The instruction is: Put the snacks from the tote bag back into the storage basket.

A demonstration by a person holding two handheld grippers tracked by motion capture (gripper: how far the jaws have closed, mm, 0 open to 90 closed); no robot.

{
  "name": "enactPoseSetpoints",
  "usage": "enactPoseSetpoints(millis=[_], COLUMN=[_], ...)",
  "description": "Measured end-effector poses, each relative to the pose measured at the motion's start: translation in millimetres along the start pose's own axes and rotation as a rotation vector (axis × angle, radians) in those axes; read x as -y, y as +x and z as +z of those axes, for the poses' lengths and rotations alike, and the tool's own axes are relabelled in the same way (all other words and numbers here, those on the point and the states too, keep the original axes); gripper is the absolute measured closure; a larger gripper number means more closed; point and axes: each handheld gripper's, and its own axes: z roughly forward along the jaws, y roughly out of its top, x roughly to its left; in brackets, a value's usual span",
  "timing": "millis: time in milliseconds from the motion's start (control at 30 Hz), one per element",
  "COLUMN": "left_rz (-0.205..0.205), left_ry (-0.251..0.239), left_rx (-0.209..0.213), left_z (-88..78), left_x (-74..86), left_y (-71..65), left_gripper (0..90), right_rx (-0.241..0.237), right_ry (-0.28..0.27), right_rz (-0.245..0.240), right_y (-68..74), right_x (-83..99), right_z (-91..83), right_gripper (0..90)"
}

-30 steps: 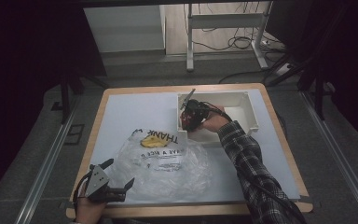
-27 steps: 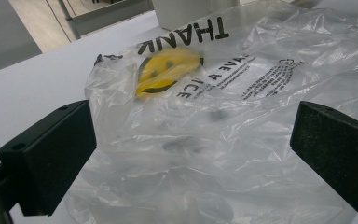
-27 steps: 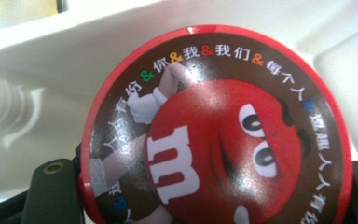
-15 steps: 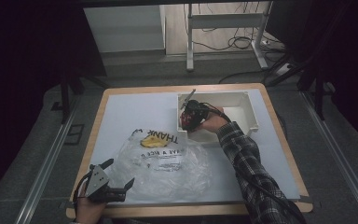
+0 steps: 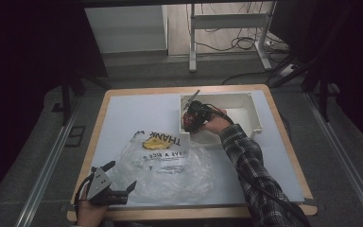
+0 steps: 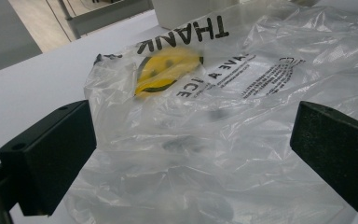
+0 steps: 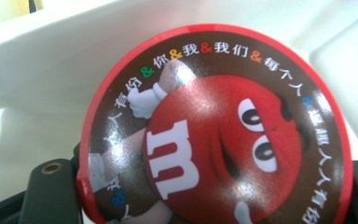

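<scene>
Red-rimmed brown candy tin (image 7: 214,130); clear plastic bag (image 5: 170,163), yellow smiley

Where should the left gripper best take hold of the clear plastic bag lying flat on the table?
Probably at a raised fold along the near edge of the plastic bag, coming in low from the person's side. The film lies crumpled and flat on the table, so only its wrinkles stand up enough to pinch. The left gripper already faces that edge, jaws open either side of it.

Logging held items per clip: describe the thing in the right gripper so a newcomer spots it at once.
Start at the white bin at the table's far right. At its left end the right gripper is shut on a round tin. Its lid has a red rim and a red cartoon candy with a white "m", unlike the clear bag nearby.
</scene>
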Motion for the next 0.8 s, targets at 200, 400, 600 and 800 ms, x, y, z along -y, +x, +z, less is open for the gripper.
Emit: enactPoseSetpoints(millis=[200,400,600,800], left_rz=[-0.001,-0.004,-0.004,-0.005], left_ry=[-0.001,-0.004,-0.005,-0.005], left_rx=[0.0,-0.001,-0.001,-0.001], left_z=[-0.1,-0.4,-0.4,-0.4], left_x=[0.0,-0.1,-0.1,-0.1], left_y=[0.0,0.2,0.2,0.1], left_gripper=[0.2,0.1,0.1,0.1], right_rx=[0.0,-0.012,-0.01,-0.007], right_ry=[-0.017,-0.031,-0.046,-0.068], right_rz=[0.011,0.015,0.018,0.024], right_y=[-0.3,1.5,3.6,4.1], right_x=[0.5,0.2,-0.6,-0.2], right_z=[-0.3,-1.9,-6.2,-12.1], right_gripper=[18.6,13.8,11.2,10.2])
